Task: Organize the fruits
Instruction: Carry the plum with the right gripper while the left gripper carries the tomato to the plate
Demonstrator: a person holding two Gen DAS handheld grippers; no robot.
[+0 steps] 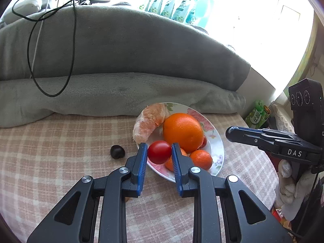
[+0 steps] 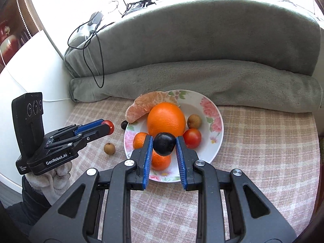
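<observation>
Your left gripper (image 1: 159, 151) has its fingers closed part-way on a red tomato (image 1: 159, 151), held just above the near-left rim of the plate (image 2: 219, 125). Your right gripper (image 2: 164, 144) is likewise narrowed onto a dark plum (image 2: 164, 143), carried above the near part of the plate.

Step in hand, as judged: both fruits are at the delivery stage, to be added to the plate. The next move calls for lowering each over a bare patch of the plate, clear of the large orange (image 2: 166, 119), and parting the fingers gently; round fruit will likely roll, so release low.

Count on the plate: one large orange at the centre; two small mandarins (image 2: 140, 140), near-left of the orange, one of them partly hidden behind the right fingers; one further tomato (image 2: 192, 138), near-right of the orange; one brown longan (image 2: 194, 121), right of the orange; one peeled citrus piece (image 2: 147, 105), lying across the far-left rim.

Count off the plate, on the checked cloth of the table (image 2: 263, 141): one longan (image 2: 109, 148), left of the plate; one dark fruit (image 1: 117, 151), just beside the plate's left rim.

Beyond the plate lies a grey blanket (image 2: 202, 77).
</observation>
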